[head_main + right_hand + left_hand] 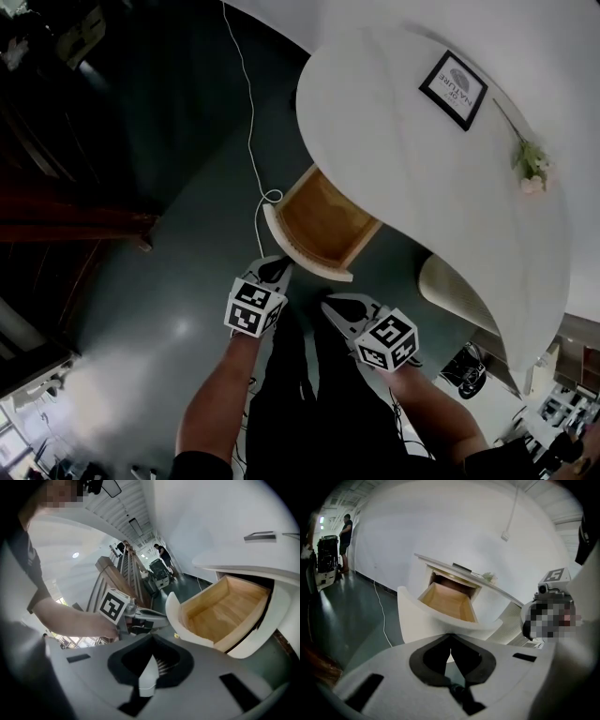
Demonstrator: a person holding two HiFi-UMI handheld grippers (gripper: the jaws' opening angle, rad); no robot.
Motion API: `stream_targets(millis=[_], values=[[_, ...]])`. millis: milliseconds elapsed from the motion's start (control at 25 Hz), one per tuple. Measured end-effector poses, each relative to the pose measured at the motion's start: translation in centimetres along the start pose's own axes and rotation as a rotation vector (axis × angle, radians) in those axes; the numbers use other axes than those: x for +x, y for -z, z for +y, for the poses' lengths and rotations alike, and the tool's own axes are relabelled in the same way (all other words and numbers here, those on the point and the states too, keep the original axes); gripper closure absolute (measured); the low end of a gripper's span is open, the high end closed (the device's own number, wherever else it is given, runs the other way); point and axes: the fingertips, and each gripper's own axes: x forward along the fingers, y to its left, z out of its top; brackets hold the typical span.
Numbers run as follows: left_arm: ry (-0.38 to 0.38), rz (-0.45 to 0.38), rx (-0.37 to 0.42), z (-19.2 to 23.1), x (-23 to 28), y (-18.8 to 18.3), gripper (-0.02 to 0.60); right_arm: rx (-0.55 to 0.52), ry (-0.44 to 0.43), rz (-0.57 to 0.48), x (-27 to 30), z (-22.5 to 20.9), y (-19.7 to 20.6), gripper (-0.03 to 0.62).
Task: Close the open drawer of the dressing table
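Note:
The white dressing table [403,159] has one drawer [323,220] pulled out, showing a bare wooden inside and a curved white front [302,251]. My left gripper [278,270] is shut and empty, its tip just short of the drawer front's left end. My right gripper [330,306] is also shut and empty, a little further back from the front. The left gripper view looks over its shut jaws [450,641] at the drawer front [436,620]. In the right gripper view the open drawer [225,609] lies to the right of the shut right gripper [147,672].
On the tabletop are a framed picture [454,89] and a flower sprig [530,164]. A white cable [251,122] runs along the dark floor to the drawer's left corner. A ribbed white stool [459,291] stands at the right, dark wooden furniture [75,225] at the left. A person [347,531] stands far off.

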Motion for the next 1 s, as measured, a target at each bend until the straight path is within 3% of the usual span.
stream_targets(millis=[360, 520, 720, 1000], values=[[0.028, 0.032, 0.027, -0.4, 1.4, -1.7, 0.580, 0.022, 0.067, -0.059, -1.6, -2.7, -1.8, 0.588], [0.046, 0.000, 0.037, -0.5, 3.2, -3.5, 0.580, 0.046, 0.113, -0.089, -2.3, -5.1, -1.5, 0.588], [0.091, -0.099, 0.069, -0.5, 6.4, -6.7, 0.580, 0.027, 0.201, -0.234, -3.7, -8.4, -2.9, 0.588], [0.119, -0.151, 0.103, -1.0, 10.0, -9.6, 0.580, 0.093, 0.223, -0.237, -4.5, -10.8, -0.9, 0.588]])
